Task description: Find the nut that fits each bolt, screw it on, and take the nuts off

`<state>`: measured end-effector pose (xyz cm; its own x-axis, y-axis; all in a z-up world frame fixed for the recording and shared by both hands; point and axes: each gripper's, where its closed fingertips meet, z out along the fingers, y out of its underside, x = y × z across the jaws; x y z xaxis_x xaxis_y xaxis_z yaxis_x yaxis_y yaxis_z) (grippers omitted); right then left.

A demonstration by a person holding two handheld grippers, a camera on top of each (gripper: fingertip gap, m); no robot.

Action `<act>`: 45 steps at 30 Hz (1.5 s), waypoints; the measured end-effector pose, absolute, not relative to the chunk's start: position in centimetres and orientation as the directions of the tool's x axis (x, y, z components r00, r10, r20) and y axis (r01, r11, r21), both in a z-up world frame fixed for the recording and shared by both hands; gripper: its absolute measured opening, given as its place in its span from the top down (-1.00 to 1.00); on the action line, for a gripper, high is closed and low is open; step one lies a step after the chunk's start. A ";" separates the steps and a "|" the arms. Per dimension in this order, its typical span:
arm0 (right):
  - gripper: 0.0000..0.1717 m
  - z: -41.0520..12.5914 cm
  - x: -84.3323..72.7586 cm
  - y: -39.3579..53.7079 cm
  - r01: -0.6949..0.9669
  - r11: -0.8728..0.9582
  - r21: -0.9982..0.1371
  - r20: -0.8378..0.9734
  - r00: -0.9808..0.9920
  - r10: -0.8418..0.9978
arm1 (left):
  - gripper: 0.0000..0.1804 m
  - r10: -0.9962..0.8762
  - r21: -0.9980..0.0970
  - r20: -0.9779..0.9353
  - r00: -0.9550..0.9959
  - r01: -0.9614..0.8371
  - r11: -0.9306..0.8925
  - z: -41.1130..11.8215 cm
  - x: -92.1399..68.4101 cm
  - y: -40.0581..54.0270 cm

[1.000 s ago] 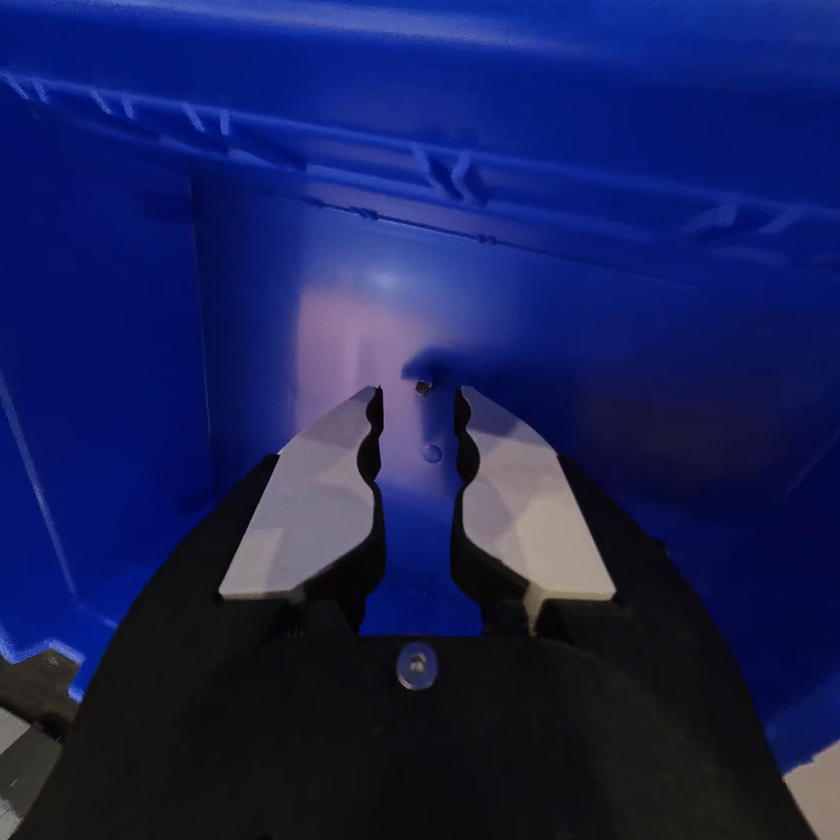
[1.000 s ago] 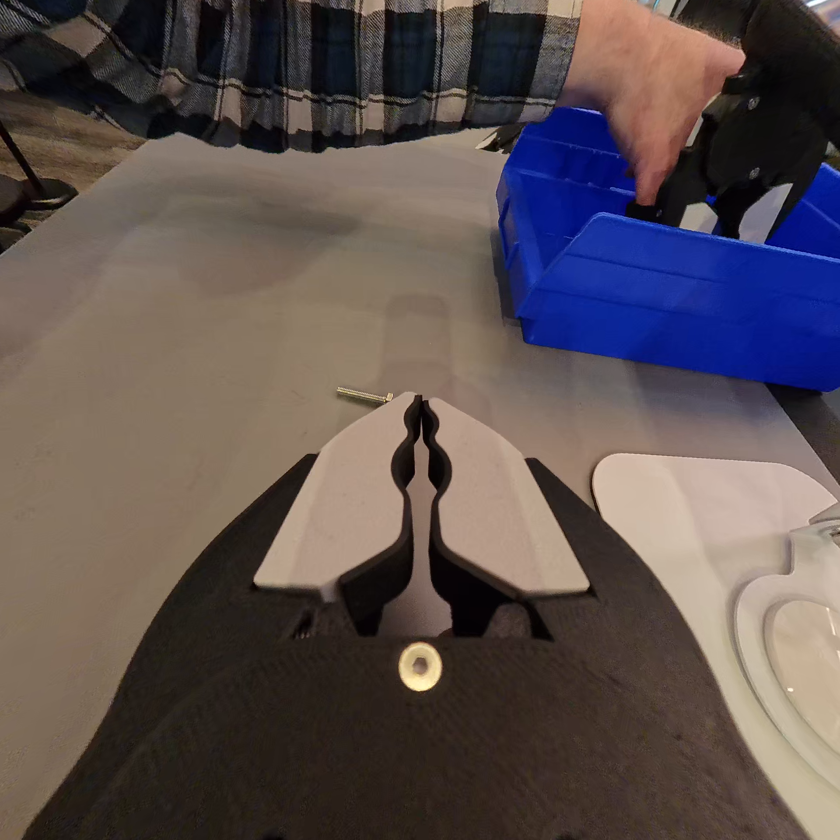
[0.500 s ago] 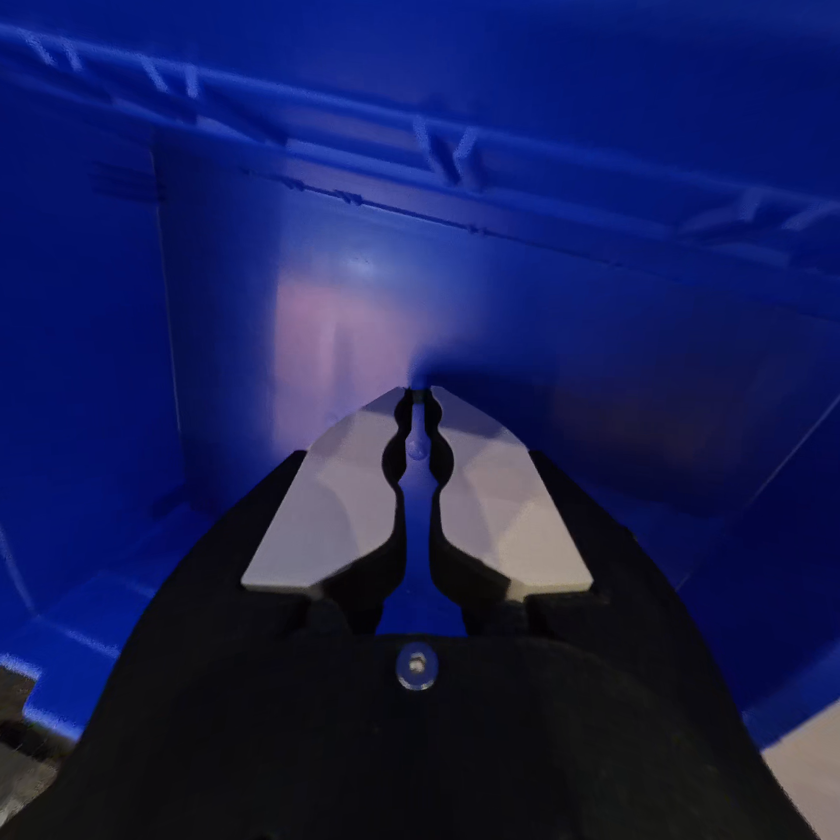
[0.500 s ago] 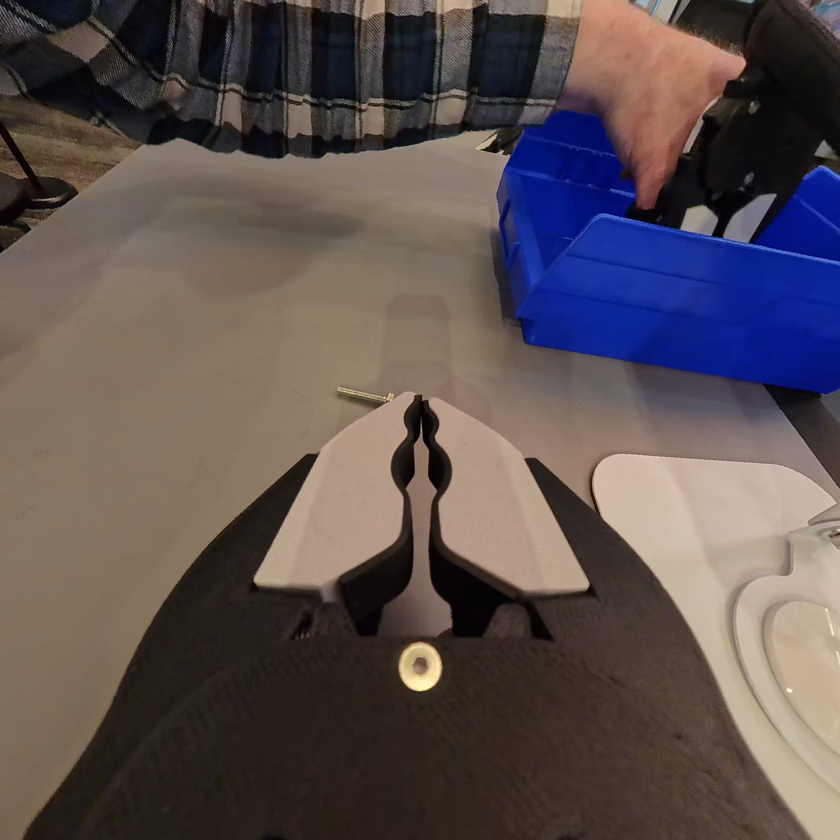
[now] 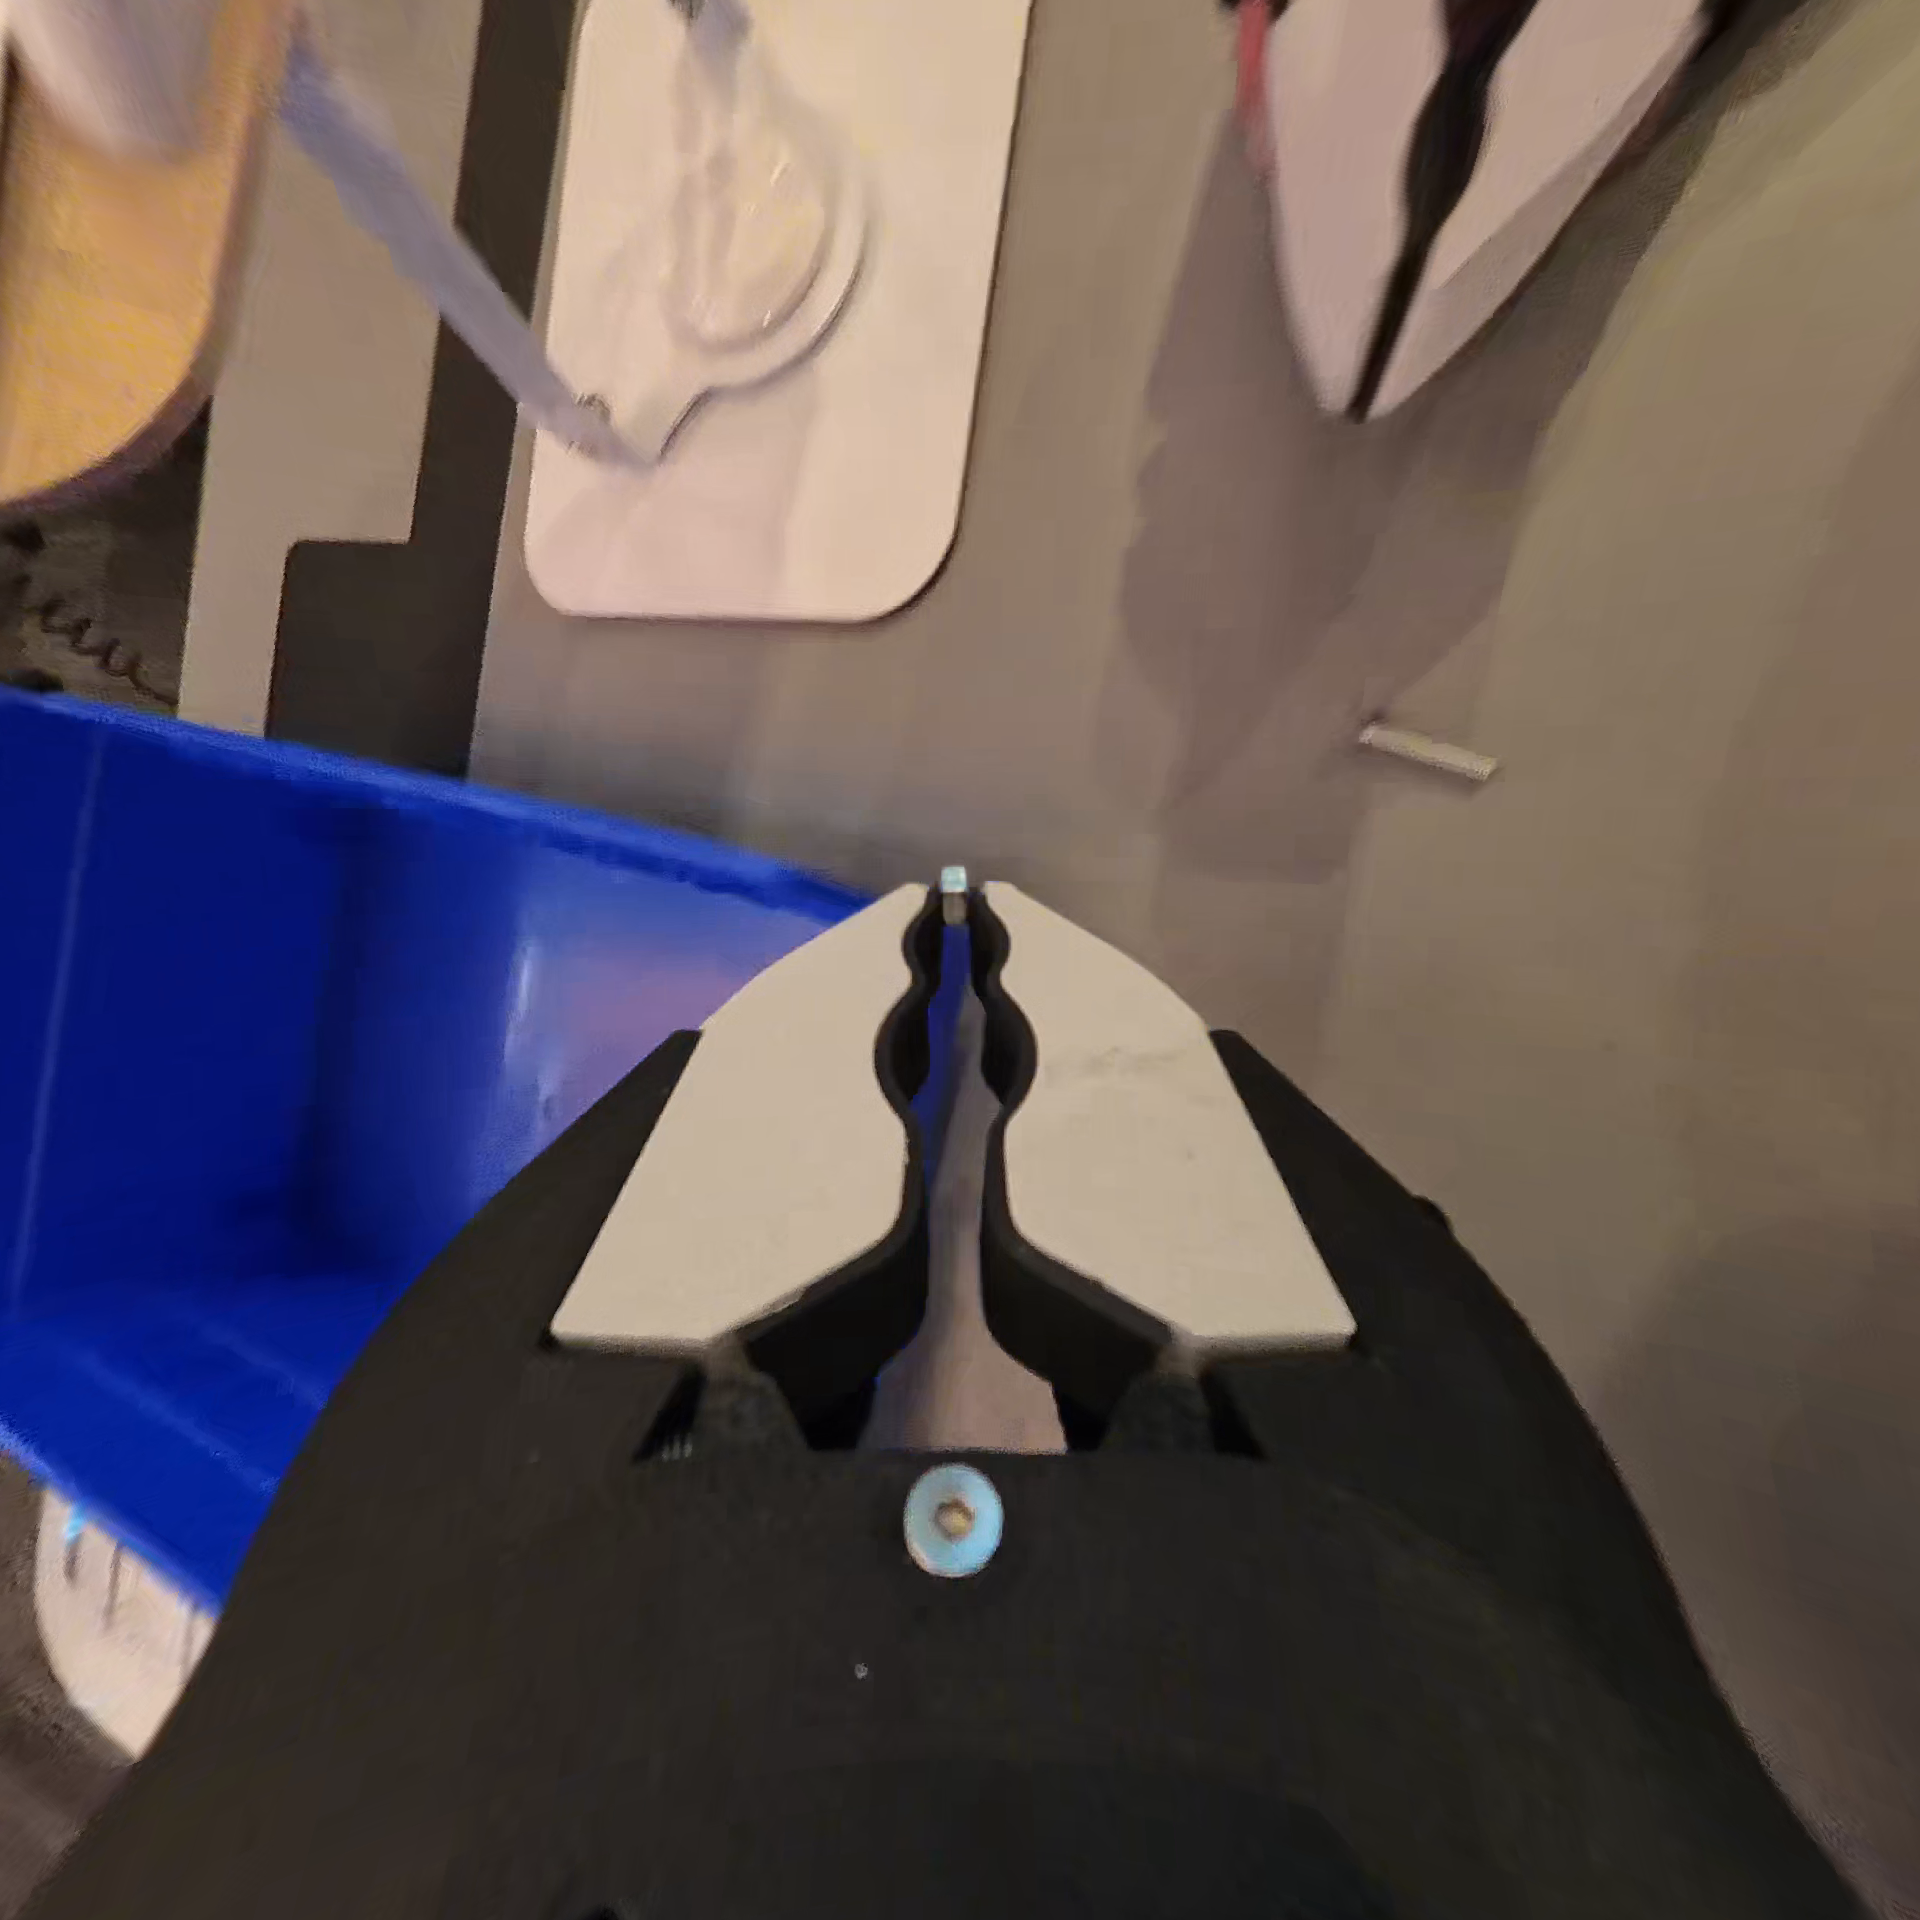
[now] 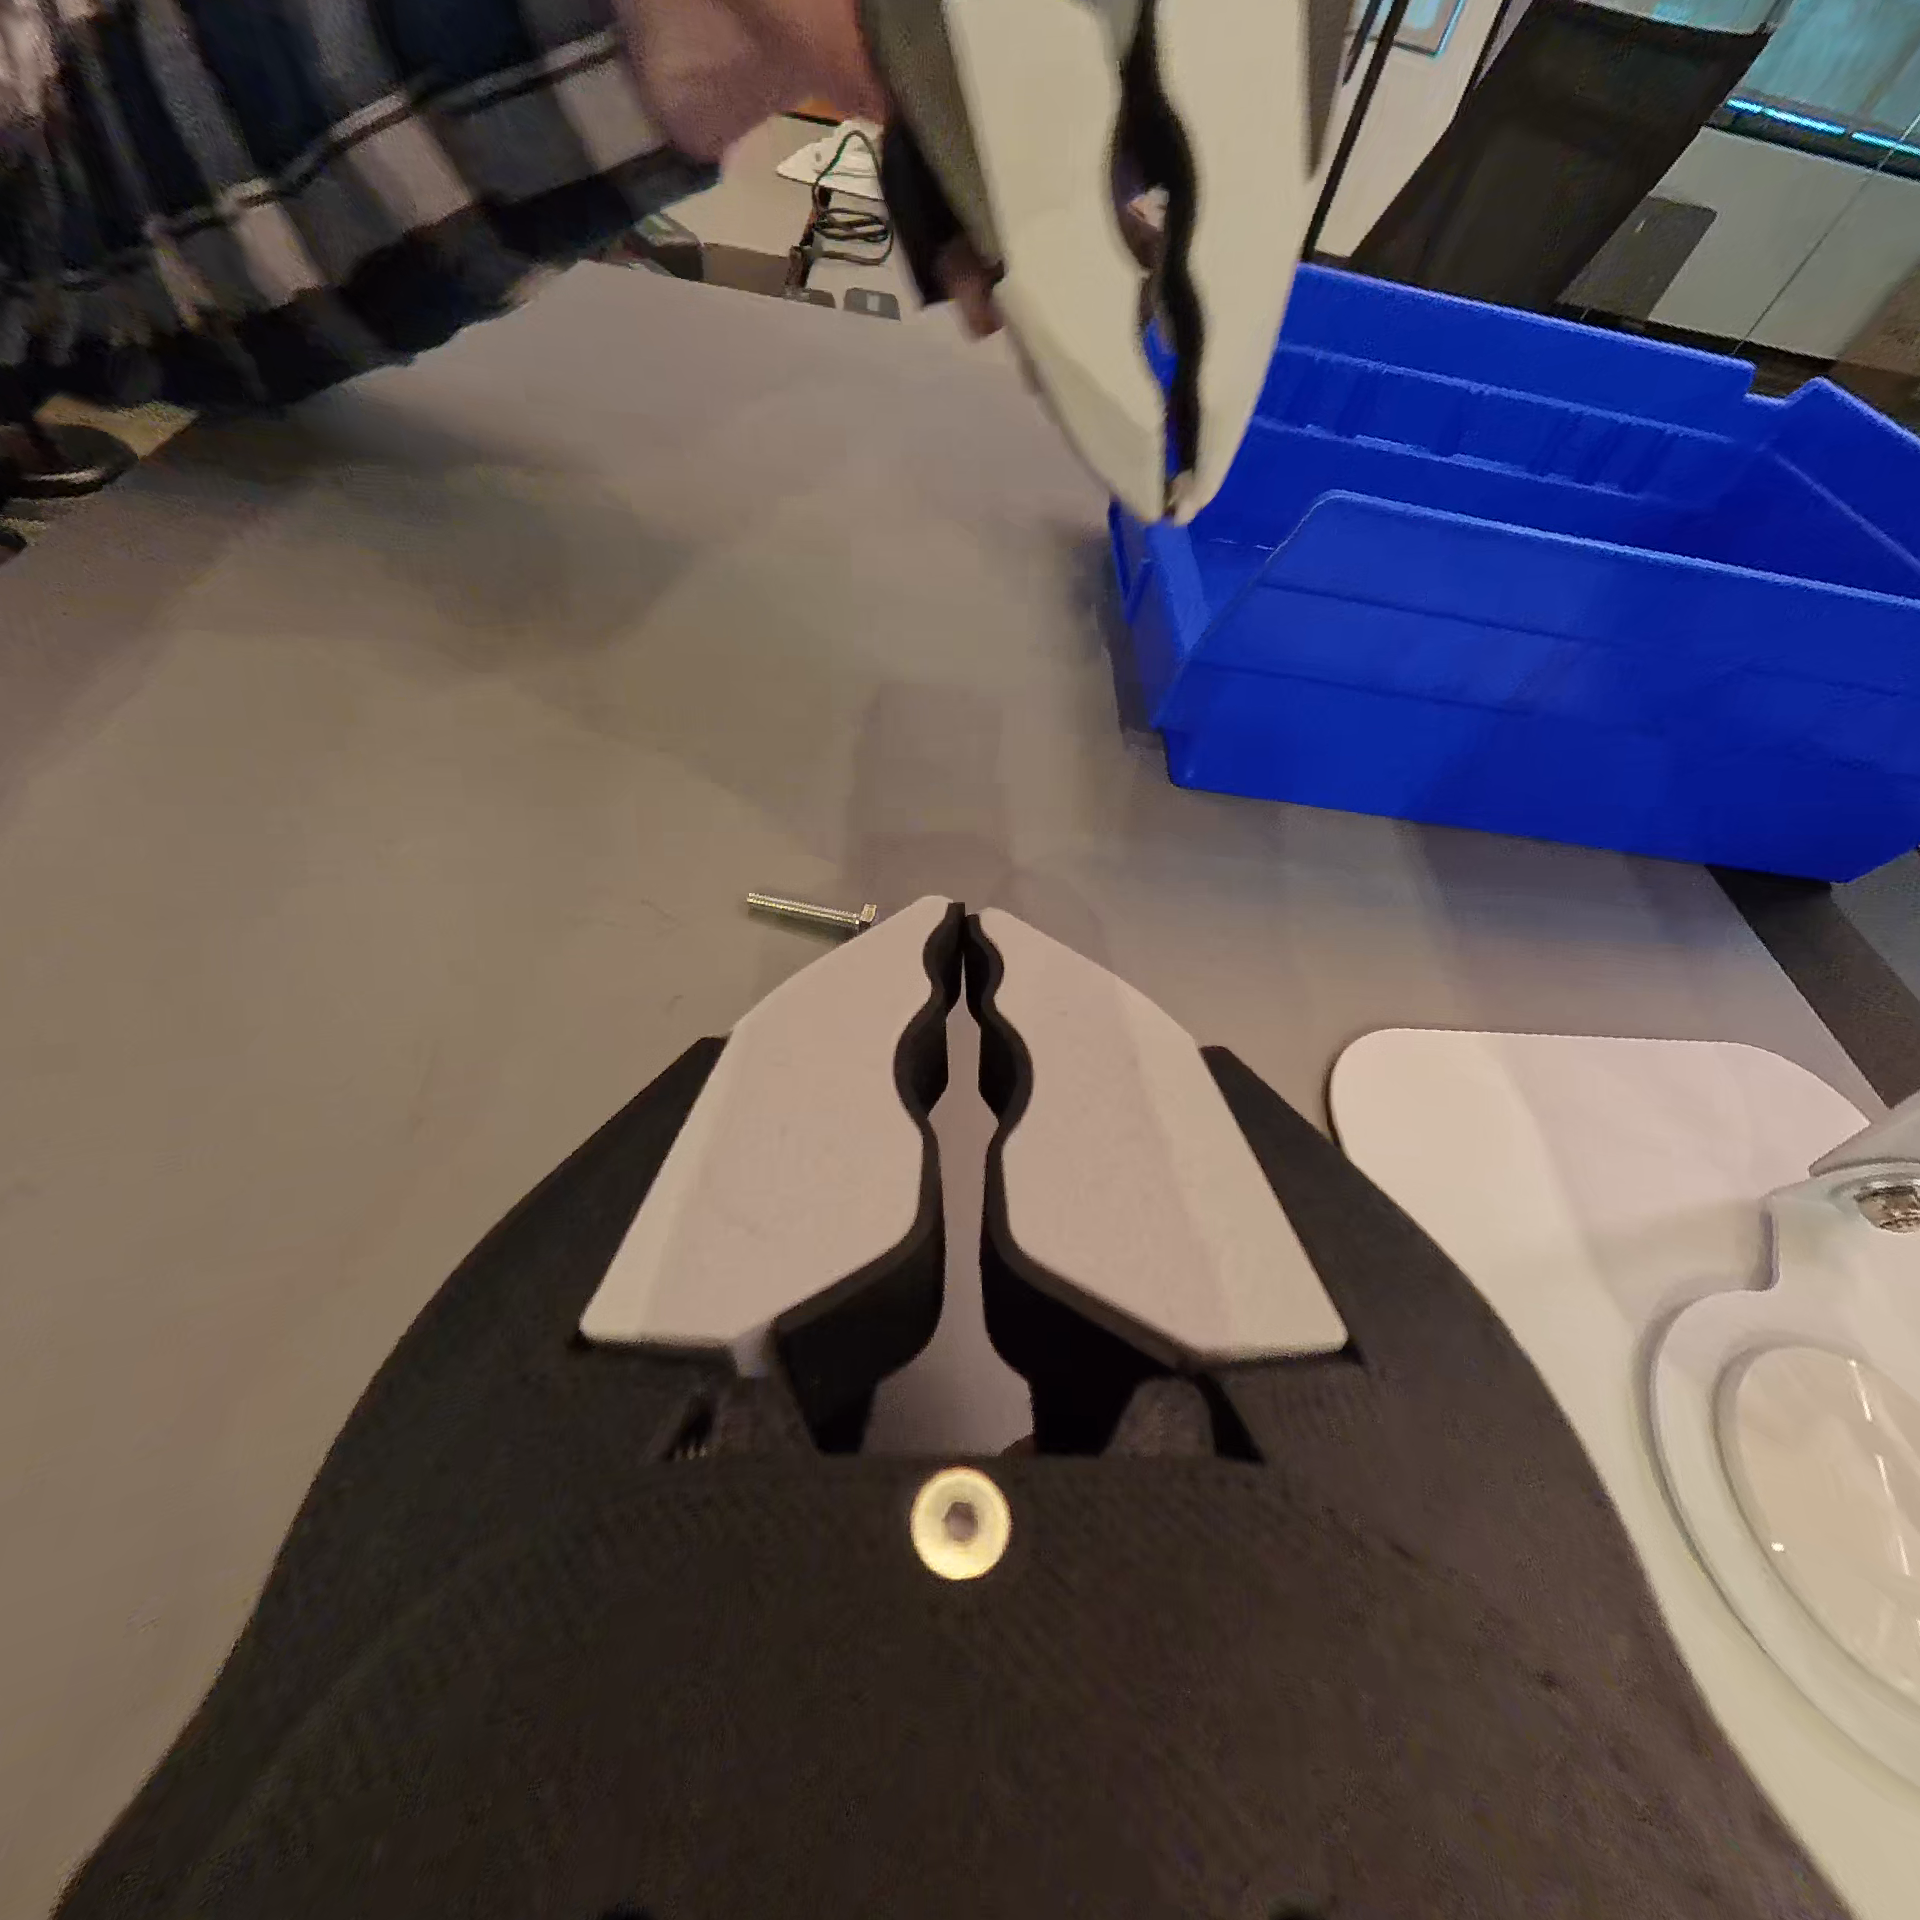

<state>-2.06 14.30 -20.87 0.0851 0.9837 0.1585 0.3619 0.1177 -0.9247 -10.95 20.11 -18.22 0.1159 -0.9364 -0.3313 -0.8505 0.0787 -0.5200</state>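
Nut (image 5: 953, 891), small and silvery, sits pinched in the left claw (image 5: 954, 902) tips above the blue bin (image 5: 260, 987) edge; right claw (image 6: 961, 920) is closed on nothing beside the bolt (image 6: 810, 912) on the desk (image 6: 416, 779).

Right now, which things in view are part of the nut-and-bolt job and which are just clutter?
Job:
- small silver nut, pinched at the left gripper tips
- silver bolt lying on the grey table
- blue bin
- right gripper, shut, nothing in it

Just lying about:
- white board with a clear magnifier on it
- cables beyond the table
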 end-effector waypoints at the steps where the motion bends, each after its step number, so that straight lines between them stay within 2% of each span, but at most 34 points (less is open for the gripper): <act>1: 1.00 -20.8 -2.0 14.3 0.360 0.119 -0.925 0.161 0.090 0.983 | 0.95 -0.930 -0.541 -0.337 0.145 -0.838 0.066 -18.6 -9.9 19.3; 4: 1.00 -20.8 -2.0 14.5 0.359 0.122 -0.925 0.169 0.100 0.981 | 0.95 -0.931 -0.636 -0.280 0.235 -0.772 -0.004 -20.2 -6.8 17.2; 7: 1.00 -20.8 -1.8 14.9 0.364 0.123 -0.923 0.177 0.117 0.977 | 0.95 -0.958 -0.710 -0.117 0.262 -0.696 -0.103 -21.8 -4.2 15.0; 8: 1.00 -20.8 -1.7 15.0 0.362 0.119 -0.925 0.175 0.125 0.977 | 0.95 -0.959 -0.709 -0.110 0.261 -0.696 -0.109 -22.4 -3.8 14.7; 11: 1.00 -20.7 -1.5 15.4 0.355 0.104 -0.929 0.165 0.144 0.976 | 0.95 -0.978 -0.615 -0.126 0.169 -0.787 -0.057 -24.7 -3.5 13.5; 15: 1.00 -20.7 -1.5 15.4 0.359 0.110 -0.927 0.169 0.139 0.976 | 0.95 -0.990 -0.589 -0.075 0.116 -0.807 -0.050 -25.5 -3.0 12.7; 19: 1.00 -20.9 -1.6 15.2 0.369 0.118 -0.922 0.178 0.131 0.975 | 0.95 -0.992 -0.512 -0.086 0.088 -0.858 -0.032 -27.2 -3.6 12.7; 23: 1.00 -20.9 -1.6 15.2 0.371 0.119 -0.921 0.178 0.129 0.976 | 0.93 -0.994 -0.517 -0.075 0.083 -0.855 -0.033 -27.3 -3.6 12.6; 31: 1.00 -21.1 -1.6 15.1 0.380 0.128 -0.916 0.187 0.122 0.975 | 0.63 -0.994 -0.546 -0.071 0.082 -0.837 -0.029 -26.5 -3.7 12.4; 37: 1.00 -21.2 -1.7 15.0 0.390 0.136 -0.911 0.193 0.112 0.975 | 0.60 -0.993 -0.556 -0.090 0.077 -0.831 -0.014 -25.4 -5.7 12.7; 45: 1.00 -21.5 -1.8 14.8 0.406 0.150 -0.901 0.206 0.098 0.974 | 0.47 -0.999 -0.524 -0.035 0.014 -0.851 0.006 -27.2 -6.8 11.9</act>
<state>-1.80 14.76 -21.46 0.0979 0.9736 0.2063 0.4061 0.1502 -0.9014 -6.84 11.87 -27.16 0.0143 -0.9993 -0.0348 -0.8514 0.0061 -0.5245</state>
